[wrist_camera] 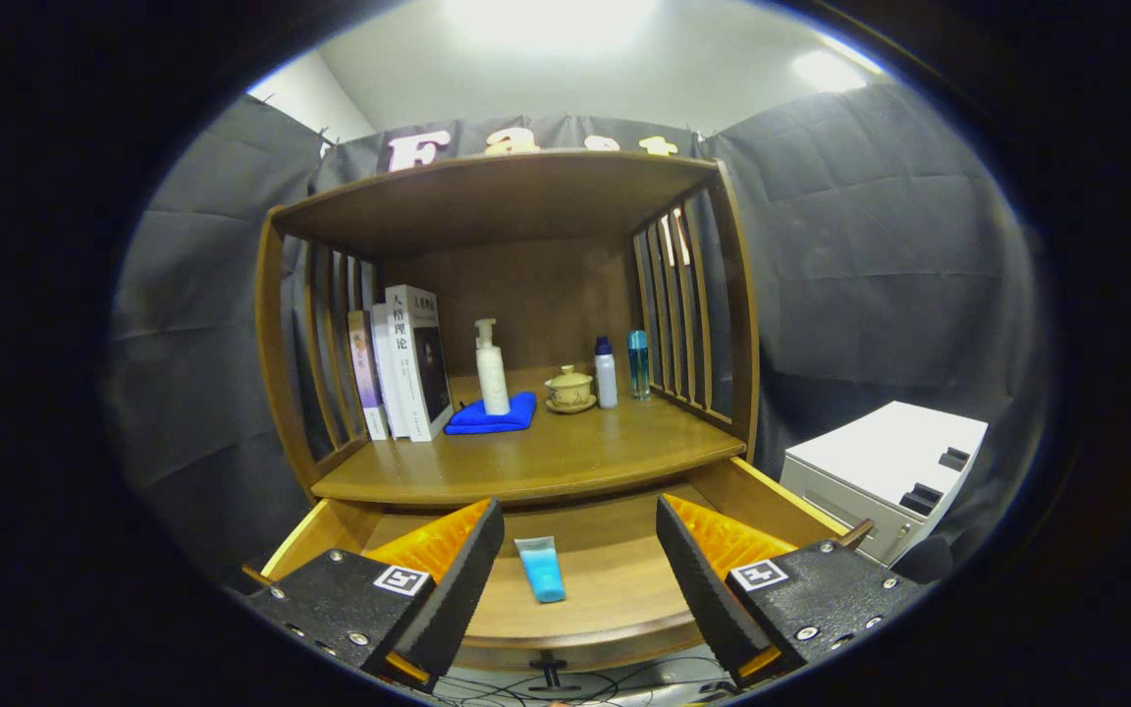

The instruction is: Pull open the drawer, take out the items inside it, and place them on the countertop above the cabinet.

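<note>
The wooden drawer point(615, 609) under the cabinet stands pulled out toward me. A small blue tube point(541, 569) lies flat on the drawer's floor, cap toward me, between my two fingers and slightly ahead of them. My gripper point(580, 550) hovers over the drawer, open wide, with nothing held. Just beyond the drawer lies the countertop point(546, 462) of the cabinet, a wooden shelf surface.
On the countertop stand several books point(408, 363) at the left, a white pump bottle point(492, 368) on a folded blue cloth point(492, 415), a lidded ceramic cup point(570, 390), and two small bottles point(621, 368). The front of the countertop is bare. A white box point(885, 471) sits to the right.
</note>
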